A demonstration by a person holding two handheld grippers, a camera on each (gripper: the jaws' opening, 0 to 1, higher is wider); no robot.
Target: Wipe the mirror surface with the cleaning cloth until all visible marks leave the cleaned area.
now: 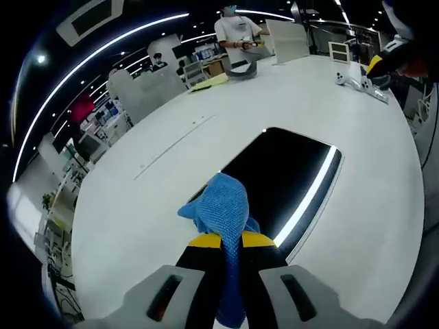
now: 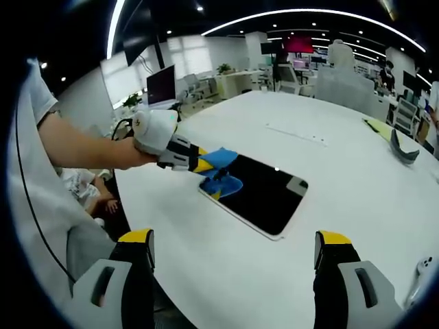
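A flat rectangular mirror [image 1: 288, 178] lies on the white table [image 1: 206, 137], its dark glass reflecting a ceiling light strip. My left gripper [image 1: 231, 241] is shut on a blue cleaning cloth [image 1: 221, 205], which bunches over the mirror's near end. In the right gripper view the mirror [image 2: 264, 192] lies mid-table, and the left gripper [image 2: 209, 168], held by a person's hand, presses the blue cloth [image 2: 223, 164] onto the mirror's left corner. My right gripper [image 2: 233, 250] stands open near the table's edge, nothing between its jaws, well short of the mirror.
A person [image 1: 236, 31] stands at the far end of the table beside a grey curved object [image 1: 240, 70] and a yellow cloth [image 1: 209, 82]. White devices [image 1: 360, 82] lie at the far right. The holder's arm [image 2: 82, 147] reaches in from the left. Office desks surround the table.
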